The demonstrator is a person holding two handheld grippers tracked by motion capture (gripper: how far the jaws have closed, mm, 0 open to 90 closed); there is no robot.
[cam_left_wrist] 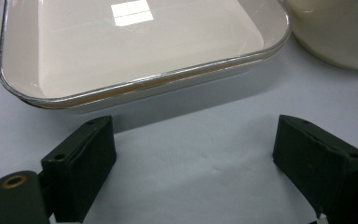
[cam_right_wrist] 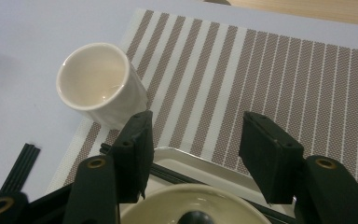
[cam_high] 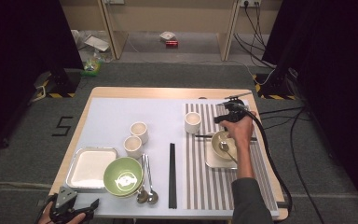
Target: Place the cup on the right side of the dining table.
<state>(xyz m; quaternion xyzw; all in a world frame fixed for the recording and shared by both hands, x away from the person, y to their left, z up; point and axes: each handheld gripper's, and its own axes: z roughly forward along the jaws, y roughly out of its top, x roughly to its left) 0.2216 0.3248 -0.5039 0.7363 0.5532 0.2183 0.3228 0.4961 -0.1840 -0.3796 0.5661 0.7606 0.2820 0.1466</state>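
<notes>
Left of the placemat [cam_high: 256,186] you've got a green bowl [cam_high: 123,175] touching an empty tray [cam_high: 91,167], two spoons [cam_high: 148,179] just right of the bowl, then black chopsticks [cam_high: 172,175] lying straight. Two cream cups [cam_high: 135,139] stand side by side mid-table. Tabletop is pale blue sheet [cam_high: 112,112] over wood.

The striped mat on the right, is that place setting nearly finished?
Partly. The striped mat already carries a cup and a small tray with a bowl and spoon. The right gripper hovers open and empty above that bowl. Chopsticks, a green bowl, two cups and spoons seem left.
</notes>
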